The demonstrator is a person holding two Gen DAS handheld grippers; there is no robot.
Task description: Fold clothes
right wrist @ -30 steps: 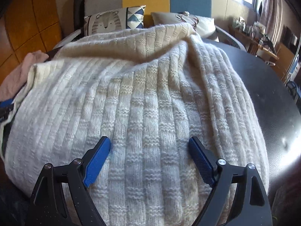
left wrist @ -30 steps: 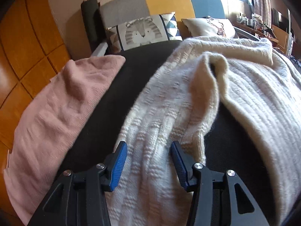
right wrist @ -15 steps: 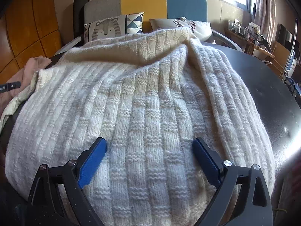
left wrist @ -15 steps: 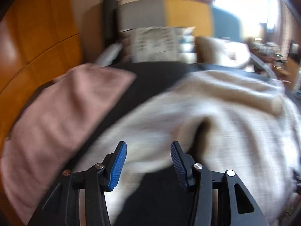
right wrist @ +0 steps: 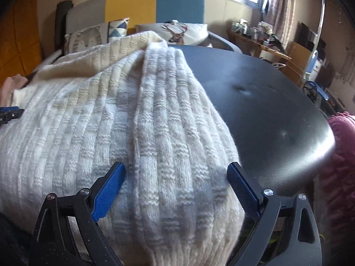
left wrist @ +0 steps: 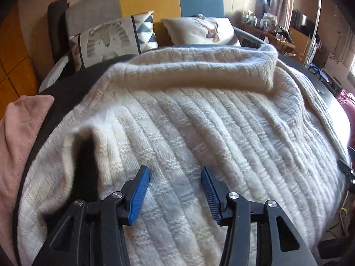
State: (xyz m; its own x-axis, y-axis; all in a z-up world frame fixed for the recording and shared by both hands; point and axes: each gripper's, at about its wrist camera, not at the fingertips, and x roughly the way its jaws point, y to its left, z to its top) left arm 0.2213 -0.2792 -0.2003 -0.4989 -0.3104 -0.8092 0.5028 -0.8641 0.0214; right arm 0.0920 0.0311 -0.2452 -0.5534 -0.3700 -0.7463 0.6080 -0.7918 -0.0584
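Mostly the cream sweater filled both views: a thick, fuzzy knit in ribbed basket-weave blocks, spread over the smooth black table. Its far edge was rolled into a soft ridge. The left gripper hovered over it, blue ridged pads moderately apart, empty. The right gripper had just been opening and stood wide, nothing clamped. Only the left view showed the pink garment clearly; only the right showed a fluffy magenta fabric.
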